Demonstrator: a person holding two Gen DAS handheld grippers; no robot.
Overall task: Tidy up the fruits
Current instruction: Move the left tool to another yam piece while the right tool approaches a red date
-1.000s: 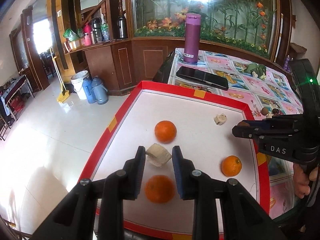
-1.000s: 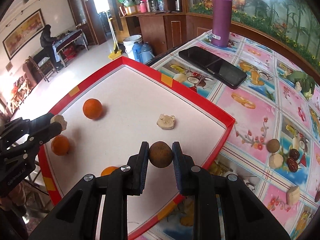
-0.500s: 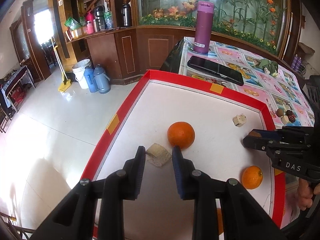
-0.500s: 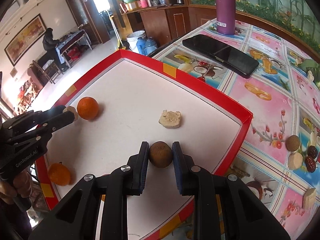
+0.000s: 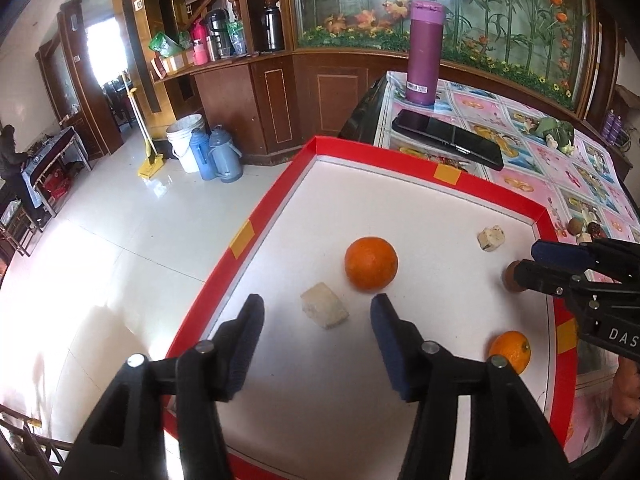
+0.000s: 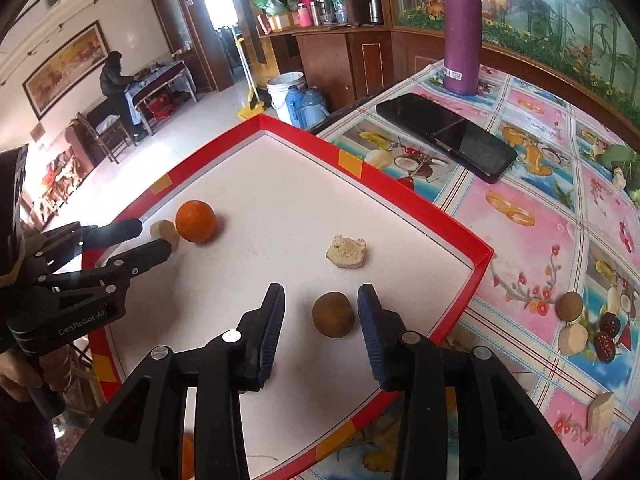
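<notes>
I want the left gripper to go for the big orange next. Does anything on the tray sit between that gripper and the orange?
Nothing blocks it. The left gripper is open over the pale chunk, which lies between its fingers. The big orange sits just beyond the chunk, slightly right, on the tray.

Red-rimmed white tray (image 5: 276,204), orange fruit (image 5: 371,264), perhaps brownish fruit (image 6: 333,315).
</notes>
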